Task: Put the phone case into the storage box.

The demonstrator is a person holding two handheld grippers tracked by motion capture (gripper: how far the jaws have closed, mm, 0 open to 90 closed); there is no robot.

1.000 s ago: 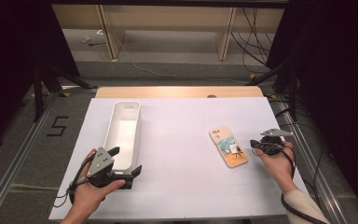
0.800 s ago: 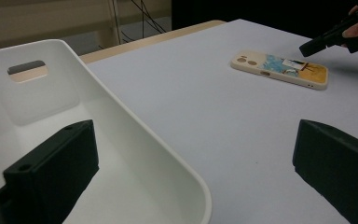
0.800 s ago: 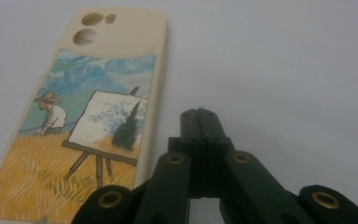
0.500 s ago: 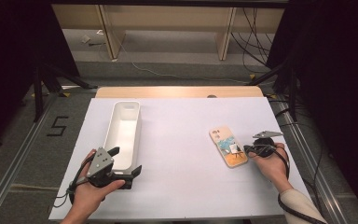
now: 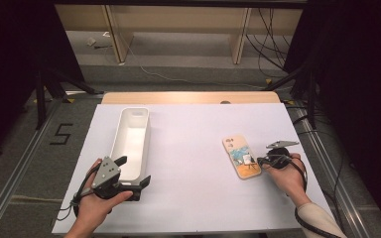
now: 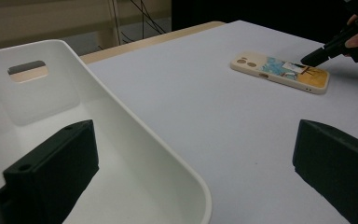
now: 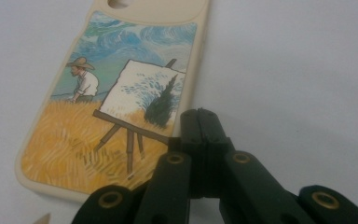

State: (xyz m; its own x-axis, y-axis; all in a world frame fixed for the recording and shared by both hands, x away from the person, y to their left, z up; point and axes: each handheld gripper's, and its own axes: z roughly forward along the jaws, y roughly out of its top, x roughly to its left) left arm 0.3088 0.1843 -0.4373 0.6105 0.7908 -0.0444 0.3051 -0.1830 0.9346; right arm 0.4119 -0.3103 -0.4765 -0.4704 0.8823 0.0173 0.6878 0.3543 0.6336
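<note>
Comparing with the high view a second ago, the right hand-held gripper [image 5: 264, 160] has moved left across the white counter [image 5: 193, 148] and now has its tip at the near right edge of the cream-rimmed phone case with a painted scene of an artist at an easel in a wheat field [image 5: 241, 156]. Its jaws are pressed together, nothing between them; in the right gripper view [image 7: 199, 122] the closed tip overlaps the case's long edge, contact likely but not certain. The case lies flat, picture up, on the right half of the counter, well apart from the long white plastic bin [image 5: 130, 142], and has not visibly shifted. Judgement: approach done, grasp not begun; with jaws closed, a nudge or an edge-lift seems the likely intent. The left hand-held gripper [image 5: 133, 172] has not moved, jaws wide apart and holding nothing, straddling the bin's near right corner wall [image 6: 168, 158]. Writing: no brand or text legible on case or bin; a "5" is marked on the floor [image 5: 62, 134] left of the counter.
</note>
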